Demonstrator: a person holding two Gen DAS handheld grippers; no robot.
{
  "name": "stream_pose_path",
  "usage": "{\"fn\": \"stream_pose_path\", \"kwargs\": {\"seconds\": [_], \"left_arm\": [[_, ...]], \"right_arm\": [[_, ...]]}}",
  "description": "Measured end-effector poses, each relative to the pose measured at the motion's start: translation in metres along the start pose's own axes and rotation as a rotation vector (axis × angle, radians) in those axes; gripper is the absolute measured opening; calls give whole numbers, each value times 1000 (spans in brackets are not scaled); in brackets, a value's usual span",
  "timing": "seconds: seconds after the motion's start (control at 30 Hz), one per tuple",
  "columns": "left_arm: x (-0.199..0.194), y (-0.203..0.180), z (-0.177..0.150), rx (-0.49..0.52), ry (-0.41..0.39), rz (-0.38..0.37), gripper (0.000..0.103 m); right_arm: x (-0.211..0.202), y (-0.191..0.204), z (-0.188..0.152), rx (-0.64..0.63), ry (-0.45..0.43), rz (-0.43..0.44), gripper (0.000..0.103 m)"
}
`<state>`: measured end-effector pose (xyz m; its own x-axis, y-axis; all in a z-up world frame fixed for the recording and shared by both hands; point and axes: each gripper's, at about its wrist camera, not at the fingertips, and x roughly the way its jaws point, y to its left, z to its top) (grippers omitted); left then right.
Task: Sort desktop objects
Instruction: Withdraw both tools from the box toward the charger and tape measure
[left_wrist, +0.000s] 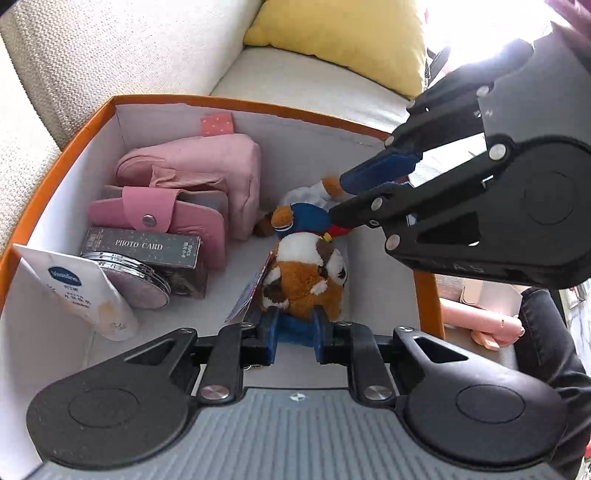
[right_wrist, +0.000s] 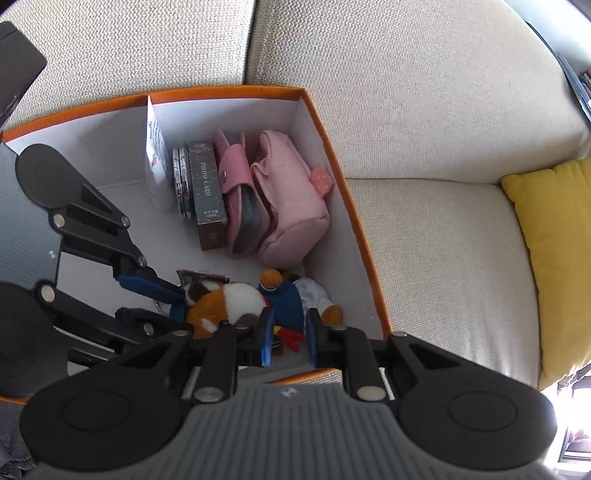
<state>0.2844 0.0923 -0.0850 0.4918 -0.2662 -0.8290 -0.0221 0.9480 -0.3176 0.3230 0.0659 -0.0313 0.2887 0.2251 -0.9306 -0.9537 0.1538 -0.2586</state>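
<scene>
Orange-rimmed cardboard box (left_wrist: 236, 104) with white inner walls, set on a cream fabric sofa (right_wrist: 424, 110). Inside it, toward the side nearer the left gripper, a brown-and-white plush animal toy (left_wrist: 306, 277) in a blue jacket, lying on the box floor with a printed paper tag (left_wrist: 251, 291) just beside it.

Left gripper (left_wrist: 295, 325), black with blue pads, clenched on the head end of the plush toy; pads pressed into the brown fur on both sides. Right gripper (right_wrist: 286, 332), same build, clenched on the toy's other end, jaws closed around the blue jacket and red trim near the feet. Both reaching down into the box, fingertips close to each other across the toy.

Along the box wall farther from the toy, a row of things standing on edge, each touching the next: a white squeeze tube with a blue oval label (left_wrist: 81, 291) at the end nearest the left gripper, then a round silver compact mirror (left_wrist: 136, 284), a dark rectangular carton printed "PHOTO CARD" (left_wrist: 147, 247), a pink snap-button card holder (left_wrist: 162, 218), and a pale pink soft pouch (left_wrist: 207, 166) at the box's far corner. A small pink dotted tab (left_wrist: 217, 124) against the wall just behind the pouch.

Yellow cushion (right_wrist: 554, 258) on the sofa, well apart from the box. A person's fingers (left_wrist: 495, 332) and dark sleeve (left_wrist: 546, 350) outside the box, beside its orange wall.
</scene>
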Motion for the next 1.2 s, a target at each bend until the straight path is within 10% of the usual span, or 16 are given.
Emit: {"fn": "stream_pose_path", "kwargs": {"seconds": [0.37,0.67,1.2], "left_arm": [[-76,-39,-10,113,-155,35,22],[-126,-117,-35,273,-267,-70,29],[-36,-201,-146,682,-106,-114,42]], "right_arm": [[-67,8,-24,67,-153,-49,20],[-141,30,-120,199,-344,-154,20],[-76,89,-325,861,-311,0,22]]}}
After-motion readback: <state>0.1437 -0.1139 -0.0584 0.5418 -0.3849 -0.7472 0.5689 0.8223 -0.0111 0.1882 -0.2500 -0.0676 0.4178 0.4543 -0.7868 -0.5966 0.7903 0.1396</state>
